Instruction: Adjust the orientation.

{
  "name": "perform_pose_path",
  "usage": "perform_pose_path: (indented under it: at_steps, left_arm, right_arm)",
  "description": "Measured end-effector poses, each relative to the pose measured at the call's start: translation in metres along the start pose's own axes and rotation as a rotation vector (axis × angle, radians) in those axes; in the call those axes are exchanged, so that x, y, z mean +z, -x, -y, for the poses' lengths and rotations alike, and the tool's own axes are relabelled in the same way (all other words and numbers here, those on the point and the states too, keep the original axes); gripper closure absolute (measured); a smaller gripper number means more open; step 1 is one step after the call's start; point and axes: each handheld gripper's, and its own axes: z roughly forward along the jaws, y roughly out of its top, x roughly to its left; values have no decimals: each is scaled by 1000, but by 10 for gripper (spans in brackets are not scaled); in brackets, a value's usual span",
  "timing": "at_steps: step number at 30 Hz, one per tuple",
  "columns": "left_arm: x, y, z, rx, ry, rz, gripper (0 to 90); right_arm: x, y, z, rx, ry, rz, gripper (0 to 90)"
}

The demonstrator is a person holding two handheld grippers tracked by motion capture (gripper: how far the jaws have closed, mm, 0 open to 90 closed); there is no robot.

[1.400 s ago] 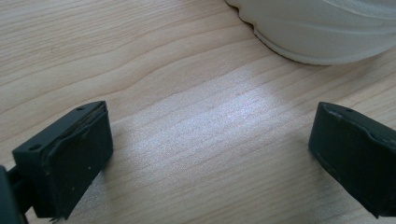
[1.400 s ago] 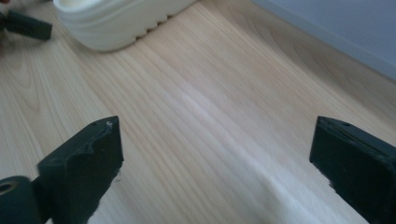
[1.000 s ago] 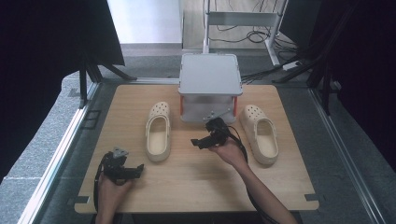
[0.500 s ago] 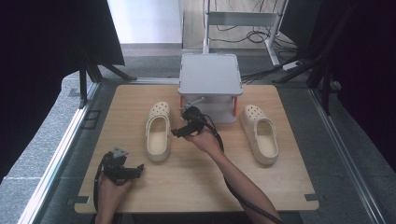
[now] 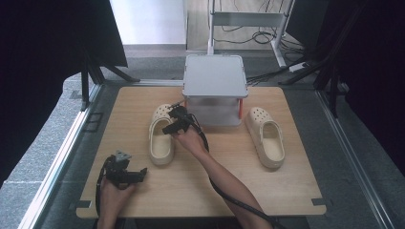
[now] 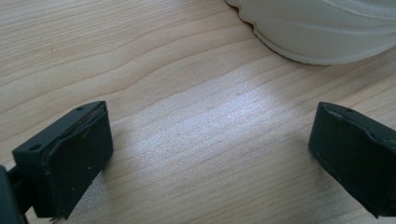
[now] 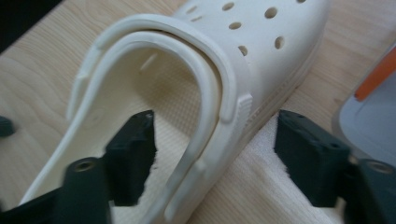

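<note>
**Cream clog, left of pair — right gripper astride its side wall**

Left clog [image 5: 161,134] — on the wooden table [image 5: 286,191], left of the grey shelf stand [image 5: 215,90], toe toward it. Right gripper [image 5: 175,125]: jaws have just been closing, one inside the shoe, one outside, side wall and strap between them, pads not yet pressing. Left gripper [image 5: 137,174]: jaws wide, nothing between, low over bare wood near the clog's heel. Second clog [image 5: 267,136] — right of the stand, well apart.

We count two cream clogs, one at left [image 5: 161,138] and one at right [image 5: 267,137], one grey stand [image 5: 215,87], one wooden worktop [image 5: 296,186], and two claws, left [image 5: 139,174] and right [image 5: 168,129]
</note>
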Motion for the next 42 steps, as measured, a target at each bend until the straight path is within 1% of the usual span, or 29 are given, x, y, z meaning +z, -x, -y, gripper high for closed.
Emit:
perform_pose_path:
  at_steps: [1,2,4,5,7,8,9,11,12,13,14,16,18,19,21,24,27,33,34,35,37,39,42]
  left_arm:
    - [0,0,0,0,0,0,0]
    - [0,0,0,1,1,-1,0]
    - [0,0,0,1,1,0,0]
    - [0,0,0,1,1,0,0]
    - [0,0,0,1,1,0,0]
    - [0,0,0,1,1,0,0]
    - [0,0,0,1,0,1,0]
    - [0,0,0,1,0,0,0]
    - [0,0,0,-1,0,1,0]
    - [0,0,0,0,0,1,0]
    - [0,0,0,1,0,1,0]
    - [0,0,0,2,0,1,0]
    - [0,0,0,6,-3,0,0]
    - [0,0,0,5,-4,1,0]
    - [0,0,0,1,-1,2,0]
    - [0,0,0,4,-4,2,0]
    - [0,0,0,5,-4,0,0]
    - [0,0,0,6,-4,1,0]
    - [0,0,0,5,-3,0,0]
    - [0,0,0,7,-3,0,0]
    - [0,0,0,7,-3,0,0]
    - [0,0,0,7,-4,1,0]
    - [0,0,0,7,-5,1,0]
  right_arm:
    - [3,0,-1,1,-10,5,330]
    - [7,0,-3,11,-26,25,372]
    - [9,1,-4,18,-38,20,481]
    - [10,2,-5,15,-43,17,492]
    - [9,3,-5,21,-52,4,539]
    - [7,3,-5,17,-61,6,580]
    - [6,3,-6,14,-69,16,630]
    - [2,2,-7,-14,-79,58,724]
    - [0,4,-7,-9,-82,46,753]
    - [-2,5,-7,-5,-81,42,760]
    - [-3,6,-7,-10,-84,38,764]
    - [-7,5,-8,-37,-94,45,766]
    - [-12,3,-8,-51,-98,38,766]
    - [-16,2,-8,-58,-97,28,764]
    - [-23,-1,-8,-85,-102,4,762]
    - [-38,-5,-6,-117,-97,-37,763]
    - [-56,-7,0,-129,-84,-72,764]
    - [-89,-13,19,-170,-71,-104,760]
    - [-95,-13,24,-177,-68,-115,761]
    - [-101,-14,28,-171,-70,-123,761]
    - [-110,-14,37,-185,-65,-133,762]
    - [-121,-14,49,-184,-59,-144,762]
    - [-132,-12,64,-182,-45,-152,762]
